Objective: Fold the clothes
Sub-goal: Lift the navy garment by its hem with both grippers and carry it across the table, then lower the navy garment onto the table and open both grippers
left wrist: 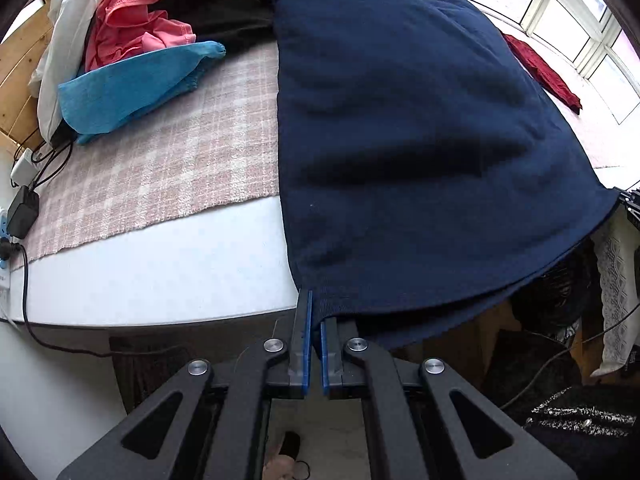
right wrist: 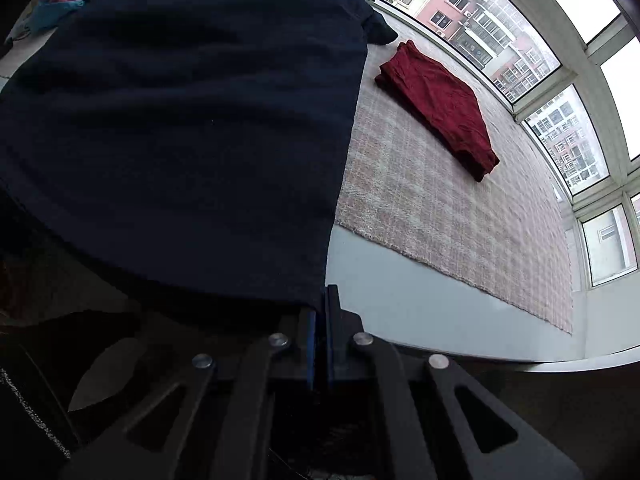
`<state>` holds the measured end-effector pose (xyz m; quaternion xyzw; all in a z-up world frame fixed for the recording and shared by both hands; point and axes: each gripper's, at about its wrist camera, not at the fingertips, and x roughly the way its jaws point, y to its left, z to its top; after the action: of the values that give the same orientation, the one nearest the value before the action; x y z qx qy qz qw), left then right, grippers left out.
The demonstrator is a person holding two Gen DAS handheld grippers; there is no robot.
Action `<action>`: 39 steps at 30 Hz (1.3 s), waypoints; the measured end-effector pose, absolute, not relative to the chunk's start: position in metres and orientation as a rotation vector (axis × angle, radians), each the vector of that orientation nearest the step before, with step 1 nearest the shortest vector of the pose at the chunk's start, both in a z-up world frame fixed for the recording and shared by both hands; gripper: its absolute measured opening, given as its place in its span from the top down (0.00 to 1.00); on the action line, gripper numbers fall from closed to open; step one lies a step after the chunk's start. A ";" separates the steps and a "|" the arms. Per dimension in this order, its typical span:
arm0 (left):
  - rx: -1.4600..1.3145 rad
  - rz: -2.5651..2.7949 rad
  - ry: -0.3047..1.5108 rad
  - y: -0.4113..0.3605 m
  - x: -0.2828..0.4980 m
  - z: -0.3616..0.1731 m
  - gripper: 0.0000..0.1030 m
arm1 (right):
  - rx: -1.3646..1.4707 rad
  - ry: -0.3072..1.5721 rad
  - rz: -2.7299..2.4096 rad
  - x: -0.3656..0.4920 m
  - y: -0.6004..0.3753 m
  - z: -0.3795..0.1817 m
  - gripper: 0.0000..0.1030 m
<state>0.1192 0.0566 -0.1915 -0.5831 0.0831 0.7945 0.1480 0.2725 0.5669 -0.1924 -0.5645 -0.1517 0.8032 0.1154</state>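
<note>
- A navy garment [left wrist: 400, 140] is spread across the bed [left wrist: 180, 276], its lower hem drawn out past the near edge of the mattress
- The left gripper [left wrist: 316, 320] is closed on the left corner of that hem; the two blue-lined jaws are pressed together with only the fabric edge between them
- The right gripper [right wrist: 321, 312] is closed on the opposite hem corner; the jaws are seen nearly touching, and the cloth appears to be pinched at their tips, though this part of the right wrist view is dark
- Between the two corners the hem hangs in a shallow curve over the near edge, showing two layers in the left wrist view
- A pink checked blanket [left wrist: 160, 168] covers the mattress beneath the garment, ending short of the near edge so that a bare white strip is left
- A folded dark red garment [right wrist: 440, 108] lies flat on the blanket near the far right side, just below the window [right wrist: 520, 60], well apart from the navy garment
- A loose heap is placed at the far left corner: a blue garment [left wrist: 132, 88], a pink garment [left wrist: 132, 24], white cloth [left wrist: 68, 32] and dark cloth [left wrist: 224, 4]
- A black power adapter [left wrist: 22, 212] with its cable rests at the left edge of the bed
</note>
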 end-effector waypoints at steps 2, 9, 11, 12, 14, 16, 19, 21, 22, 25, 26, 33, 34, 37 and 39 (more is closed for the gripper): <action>-1.681 2.290 0.232 0.054 0.122 -0.192 0.97 | -1.663 -0.419 2.350 0.276 0.569 -0.195 0.97; -1.657 2.298 0.215 0.050 0.136 -0.184 0.97 | -1.659 -0.404 2.360 0.280 0.566 -0.190 0.97; -1.689 2.267 0.229 0.048 0.136 -0.191 0.97 | -1.683 -0.401 2.351 0.280 0.563 -0.196 0.97; -1.697 2.258 0.240 0.048 0.138 -0.194 0.96 | -1.697 -0.404 2.344 0.279 0.563 -0.200 0.96; -1.712 2.239 0.242 0.047 0.143 -0.197 0.92 | -1.719 -0.406 2.343 0.279 0.561 -0.205 0.96; -1.726 2.218 0.229 0.043 0.149 -0.199 0.89 | -1.731 -0.412 2.335 0.284 0.558 -0.205 0.94; -1.739 2.198 0.221 0.037 0.156 -0.197 0.83 | -1.768 -0.403 2.346 0.297 0.556 -0.200 0.86; -1.737 2.193 0.224 0.034 0.162 -0.191 0.77 | -1.768 -0.397 2.346 0.310 0.557 -0.194 0.78; -1.740 2.187 0.229 0.032 0.165 -0.187 0.77 | -1.767 -0.369 2.354 0.317 0.560 -0.188 0.77; -1.746 2.181 0.267 0.026 0.177 -0.175 0.76 | -1.749 -0.257 2.370 0.337 0.575 -0.168 0.77; -1.755 2.185 0.293 0.023 0.181 -0.171 0.76 | -1.725 -0.220 2.376 0.342 0.581 -0.161 0.77; -1.730 2.298 0.234 -0.004 0.170 -0.125 0.79 | -1.475 -0.036 2.497 0.339 0.604 -0.097 0.77; -1.691 2.325 0.223 -0.003 0.159 -0.116 0.79 | -1.445 -0.029 2.537 0.330 0.603 -0.087 0.77; -1.544 2.405 0.167 0.006 0.124 -0.085 0.79 | -1.350 -0.039 2.644 0.293 0.595 -0.058 0.77; -1.431 2.427 0.122 0.021 0.097 -0.066 0.78 | -1.294 -0.035 2.711 0.263 0.589 -0.037 0.77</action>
<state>0.0966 0.0212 -0.0661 -0.5009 0.0427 0.8495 0.1600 0.2625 0.5895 -0.0372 -0.4298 -0.0115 0.9002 0.0687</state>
